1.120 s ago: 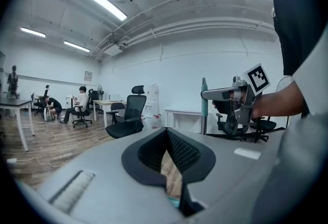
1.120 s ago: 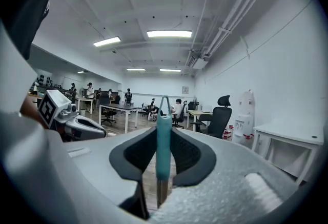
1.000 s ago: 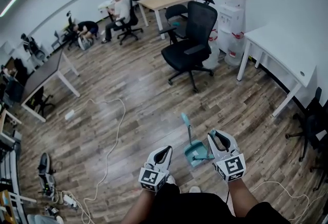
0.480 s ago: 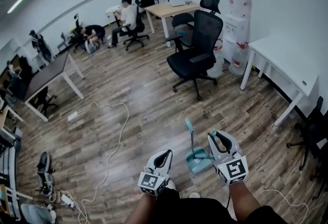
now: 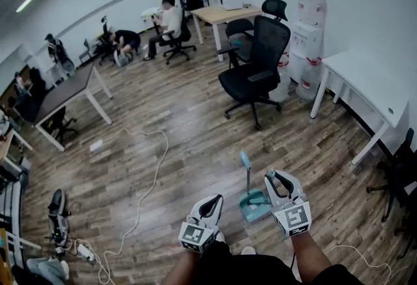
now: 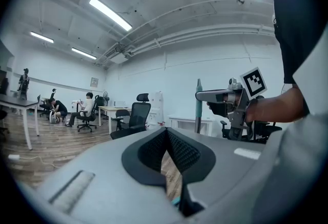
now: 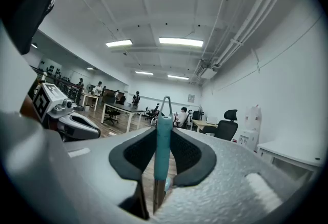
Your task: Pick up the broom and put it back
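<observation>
A teal-gripped broom handle [image 5: 245, 161] stands upright out of a teal dustpan [image 5: 253, 204] on the wood floor. My right gripper [image 5: 276, 176] points level, its tips just right of the handle. In the right gripper view the handle [image 7: 163, 130] fills the gap between the jaws of the right gripper [image 7: 164, 138], but I see no pad pressing on it. Those jaws have just been opening slightly. The left gripper view shows the handle [image 6: 198, 107] at the right gripper's tip. My left gripper [image 5: 212, 202] hangs to the left with its pads together and nothing in them [image 6: 166, 138].
A black office chair [image 5: 257, 65] stands ahead, with a white desk [image 5: 365, 88] and a water dispenser [image 5: 309, 29] at the right. A white cable [image 5: 153, 173] snakes over the floor to the left. A grey table [image 5: 65, 91] and seated people [image 5: 169, 19] are farther off.
The whole view has shifted a little. My right gripper now sits closer to the broom handle than before. The dustpan has stayed on the floor.
</observation>
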### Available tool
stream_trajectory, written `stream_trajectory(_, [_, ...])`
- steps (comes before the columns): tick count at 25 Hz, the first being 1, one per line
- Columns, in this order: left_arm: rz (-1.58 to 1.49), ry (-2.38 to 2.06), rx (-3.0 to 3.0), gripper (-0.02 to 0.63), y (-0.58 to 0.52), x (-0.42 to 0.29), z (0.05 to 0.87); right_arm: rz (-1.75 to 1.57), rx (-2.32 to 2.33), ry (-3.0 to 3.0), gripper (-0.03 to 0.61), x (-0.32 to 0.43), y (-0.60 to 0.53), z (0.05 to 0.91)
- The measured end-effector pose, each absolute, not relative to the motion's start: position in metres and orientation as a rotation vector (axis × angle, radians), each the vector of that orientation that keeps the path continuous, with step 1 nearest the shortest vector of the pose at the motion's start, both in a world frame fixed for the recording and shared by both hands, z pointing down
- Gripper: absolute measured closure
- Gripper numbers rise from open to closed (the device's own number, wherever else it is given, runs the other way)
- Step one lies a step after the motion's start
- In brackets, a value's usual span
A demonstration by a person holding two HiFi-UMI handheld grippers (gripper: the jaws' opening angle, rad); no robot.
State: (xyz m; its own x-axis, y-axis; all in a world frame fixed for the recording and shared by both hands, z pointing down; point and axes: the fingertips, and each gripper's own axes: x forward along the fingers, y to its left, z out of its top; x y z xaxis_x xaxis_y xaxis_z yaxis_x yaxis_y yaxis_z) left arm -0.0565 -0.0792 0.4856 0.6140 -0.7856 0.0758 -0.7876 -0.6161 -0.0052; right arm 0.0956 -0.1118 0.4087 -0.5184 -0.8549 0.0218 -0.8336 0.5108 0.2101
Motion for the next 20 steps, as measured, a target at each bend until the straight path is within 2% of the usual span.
stream_trajectory(20, [0.177, -1.382, 2.709, 0.594, -0.067, -0.072, 0.515, -0.031, 1.375, -2.524, 0.491, 0.098, -0.100, 0.501])
